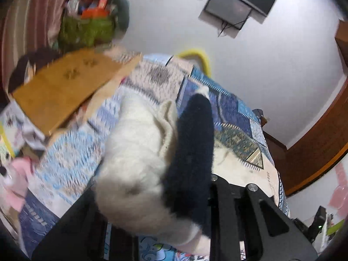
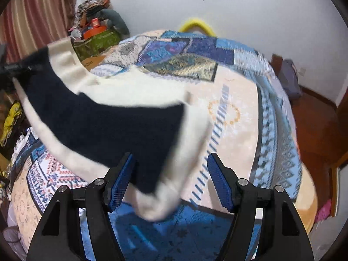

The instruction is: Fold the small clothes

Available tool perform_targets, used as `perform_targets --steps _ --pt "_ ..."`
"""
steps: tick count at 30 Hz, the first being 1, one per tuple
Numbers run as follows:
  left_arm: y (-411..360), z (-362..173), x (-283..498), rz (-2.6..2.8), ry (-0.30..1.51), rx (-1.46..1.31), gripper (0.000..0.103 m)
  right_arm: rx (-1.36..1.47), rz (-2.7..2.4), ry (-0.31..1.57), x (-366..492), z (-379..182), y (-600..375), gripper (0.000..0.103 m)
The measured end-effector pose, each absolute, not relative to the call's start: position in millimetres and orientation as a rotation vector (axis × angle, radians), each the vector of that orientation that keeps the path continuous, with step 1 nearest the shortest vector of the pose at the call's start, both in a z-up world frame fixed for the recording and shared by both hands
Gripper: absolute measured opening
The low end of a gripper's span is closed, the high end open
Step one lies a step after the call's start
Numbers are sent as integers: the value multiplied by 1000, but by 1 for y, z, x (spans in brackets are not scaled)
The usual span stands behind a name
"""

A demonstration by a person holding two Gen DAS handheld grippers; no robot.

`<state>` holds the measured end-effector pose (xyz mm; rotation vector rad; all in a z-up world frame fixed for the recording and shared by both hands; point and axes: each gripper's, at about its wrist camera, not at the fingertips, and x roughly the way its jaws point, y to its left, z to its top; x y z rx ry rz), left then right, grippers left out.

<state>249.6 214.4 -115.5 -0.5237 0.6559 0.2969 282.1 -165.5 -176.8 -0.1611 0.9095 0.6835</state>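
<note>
A small white and navy knit sweater (image 2: 113,119) hangs in the air above the patterned bed cover (image 2: 228,113). In the left wrist view the sweater (image 1: 152,152) drapes over my left gripper (image 1: 171,215) and hides its fingertips; the cloth is clamped there. In the right wrist view that gripper appears at the far left edge (image 2: 10,69), holding the sweater's shoulder. My right gripper (image 2: 170,182) is open, its blue pads (image 2: 219,180) apart, with the sweater's lower end hanging between them, untouched.
A cardboard box (image 1: 58,91) and pink cloth (image 1: 19,180) lie on the bed's left side. A green bin of clutter (image 2: 97,39) stands by the striped curtain. A yellow hoop (image 2: 195,24) sits behind the bed. Wooden floor (image 2: 315,130) is to the right.
</note>
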Motion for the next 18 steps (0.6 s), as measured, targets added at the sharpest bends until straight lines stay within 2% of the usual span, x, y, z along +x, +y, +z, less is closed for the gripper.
perform_targets --steps 5,12,18 --pt "172 -87 277 234 639 -447 24 -98 718 980 286 -197 -160 66" --pt "67 -61 340 115 639 -272 24 -70 746 989 287 -199 -160 66" --pt "-16 -76 370 73 665 -93 24 -45 755 976 283 -195 -172 66"
